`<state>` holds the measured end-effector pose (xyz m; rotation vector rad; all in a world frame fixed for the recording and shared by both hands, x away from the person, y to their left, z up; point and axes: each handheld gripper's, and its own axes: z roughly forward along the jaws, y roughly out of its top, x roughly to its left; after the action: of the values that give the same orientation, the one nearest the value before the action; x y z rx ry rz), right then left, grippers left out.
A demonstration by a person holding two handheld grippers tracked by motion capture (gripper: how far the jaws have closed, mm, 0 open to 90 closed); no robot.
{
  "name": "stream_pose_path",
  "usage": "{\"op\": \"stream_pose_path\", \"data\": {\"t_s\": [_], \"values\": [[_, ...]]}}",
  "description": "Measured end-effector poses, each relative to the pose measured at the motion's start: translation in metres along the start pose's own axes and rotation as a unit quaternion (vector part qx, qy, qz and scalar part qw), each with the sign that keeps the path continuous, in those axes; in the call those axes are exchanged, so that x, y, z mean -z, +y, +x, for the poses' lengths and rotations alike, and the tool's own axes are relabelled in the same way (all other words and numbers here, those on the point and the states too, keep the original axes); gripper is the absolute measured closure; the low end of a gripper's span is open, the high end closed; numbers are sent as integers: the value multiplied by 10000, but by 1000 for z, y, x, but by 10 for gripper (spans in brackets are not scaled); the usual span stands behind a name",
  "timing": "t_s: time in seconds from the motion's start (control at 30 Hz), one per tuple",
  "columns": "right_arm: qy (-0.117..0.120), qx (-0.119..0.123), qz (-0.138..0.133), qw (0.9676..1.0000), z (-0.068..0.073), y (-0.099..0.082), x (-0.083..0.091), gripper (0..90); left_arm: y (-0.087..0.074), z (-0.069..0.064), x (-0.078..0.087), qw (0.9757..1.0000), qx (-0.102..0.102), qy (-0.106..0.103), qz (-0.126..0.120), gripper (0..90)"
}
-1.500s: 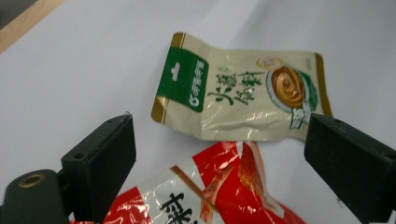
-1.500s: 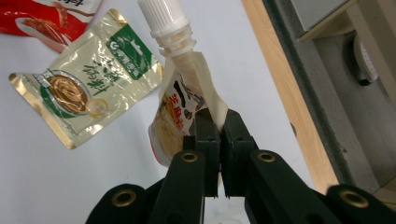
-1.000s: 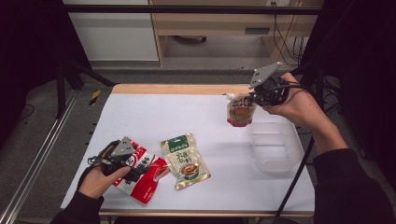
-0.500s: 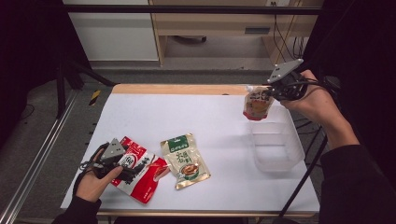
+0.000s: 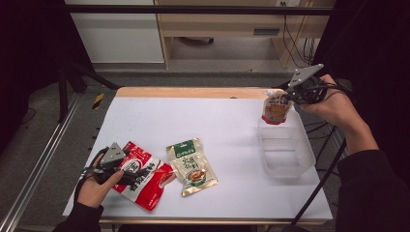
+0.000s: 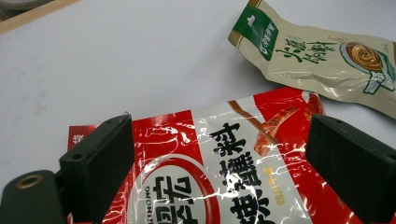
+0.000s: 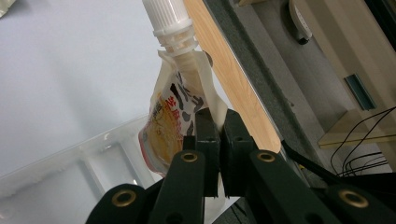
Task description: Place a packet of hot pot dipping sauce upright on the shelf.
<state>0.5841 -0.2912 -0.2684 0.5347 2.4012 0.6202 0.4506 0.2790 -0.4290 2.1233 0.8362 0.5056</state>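
A: What do you see from up high?

B: A white table [image 5: 212, 121]. On the right, the right gripper [image 5: 289, 98] holds a spout pouch [image 5: 276, 107] up in the air, over the far end of a clear bin [image 5: 290, 159]. On the near left, the left gripper [image 5: 121, 169] sits on a red packet [image 5: 145, 181]. A green and tan packet [image 5: 192, 166] lies just to the right of the red one.

A: And the left gripper view?

B: The red packet [image 6: 224, 182] lies flat on the table between the two black jaws. The jaws are wide apart and are not squeezing it. The green and tan packet [image 6: 322, 63] is farther off, to the right.

A: And the right gripper view?

B: The jaws are pressed together on the edge of the spout pouch [image 7: 175, 121]. Its white cap [image 7: 166, 16] points up. The clear bin [image 7: 70, 172] is below it, and the table's wooden edge [image 7: 229, 74] runs behind.
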Motion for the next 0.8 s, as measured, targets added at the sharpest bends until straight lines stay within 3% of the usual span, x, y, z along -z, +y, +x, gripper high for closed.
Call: {"op": "stream_pose_path", "data": {"t_s": [0.5, 0.8], "values": [[190, -50, 58, 9998, -5, -8, -24, 877, 0, -1, -3, 10000, -16, -30, 27, 85], [257, -306, 111, 9991, -3, -24, -40, 876, 1, -1, -3, 10000, -37, -17, 19, 85]]}}
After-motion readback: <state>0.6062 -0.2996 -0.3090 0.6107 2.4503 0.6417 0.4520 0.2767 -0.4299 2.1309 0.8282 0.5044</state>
